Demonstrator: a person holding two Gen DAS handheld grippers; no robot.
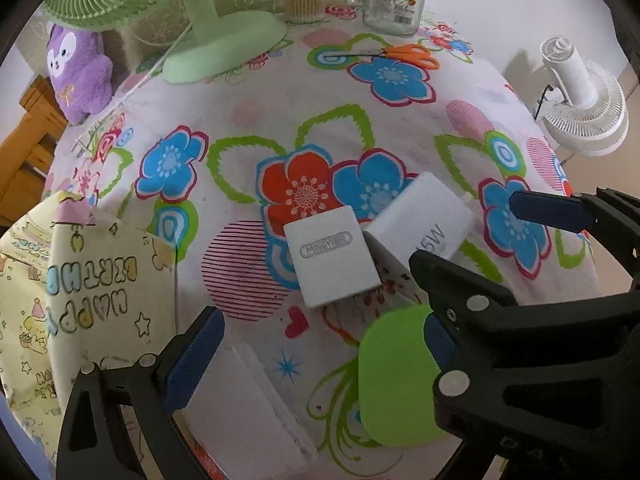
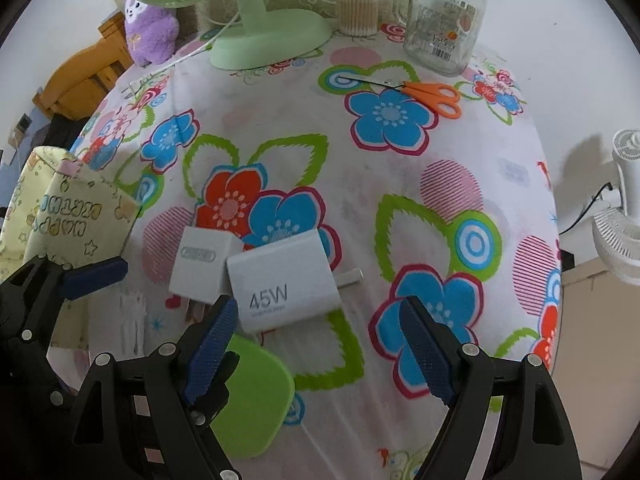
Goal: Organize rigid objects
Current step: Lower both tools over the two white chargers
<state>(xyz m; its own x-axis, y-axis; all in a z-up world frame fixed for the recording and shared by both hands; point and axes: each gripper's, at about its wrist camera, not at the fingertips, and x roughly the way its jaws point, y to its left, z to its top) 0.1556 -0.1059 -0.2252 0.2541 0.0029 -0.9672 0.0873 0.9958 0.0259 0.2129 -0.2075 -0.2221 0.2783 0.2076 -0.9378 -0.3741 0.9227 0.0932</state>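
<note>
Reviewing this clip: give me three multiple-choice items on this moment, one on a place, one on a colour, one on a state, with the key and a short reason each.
1. Where do the scissors lie?
A. On the tablecloth before the glass jar
B. Inside the jar
C. Under the green fan

2. What colour are the scissors' handles?
A. Blue
B. Orange
C. Green

3. How does the right gripper stand?
A. Shut on the 45W charger
B. Open, holding nothing
C. Shut on the scissors

Key: 1 A, they rest flat just before the jar. 2 B, both loops are orange. 3 B, its pads stand wide apart over bare cloth.
</note>
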